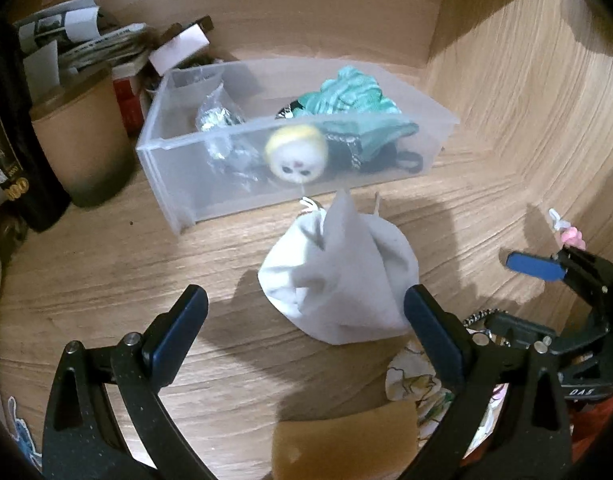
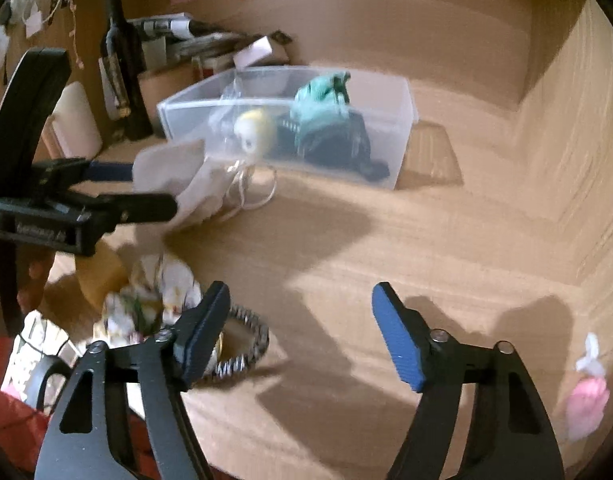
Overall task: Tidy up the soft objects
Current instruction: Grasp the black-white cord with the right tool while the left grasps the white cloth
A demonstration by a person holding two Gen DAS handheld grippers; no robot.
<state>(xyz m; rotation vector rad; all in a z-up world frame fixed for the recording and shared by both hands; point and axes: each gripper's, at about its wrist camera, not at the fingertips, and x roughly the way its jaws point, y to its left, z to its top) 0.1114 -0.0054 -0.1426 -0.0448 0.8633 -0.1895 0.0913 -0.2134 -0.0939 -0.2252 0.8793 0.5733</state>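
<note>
A white drawstring pouch (image 1: 338, 276) sits on the wooden desk, in front of a clear plastic bin (image 1: 186, 184). The bin holds a doll with a yellow-haired head (image 1: 296, 154), its teal dress (image 1: 346, 98) and a clear plastic bag (image 1: 218, 114). My left gripper (image 1: 306, 324) is open, its fingers on either side of the pouch, just short of it. The pouch (image 2: 186, 188) and bin (image 2: 402, 120) also show in the right wrist view. My right gripper (image 2: 300, 328) is open and empty above bare desk. A small pink pouch (image 2: 586, 404) lies at the far right.
A floral cloth (image 2: 146, 304), a metal watch band (image 2: 242, 344) and a tan pad (image 1: 346, 440) lie near the front left. A dark bottle (image 2: 120, 64), a cardboard tube (image 1: 82, 140), papers and small boxes stand behind the bin. Wooden walls close in the back and right.
</note>
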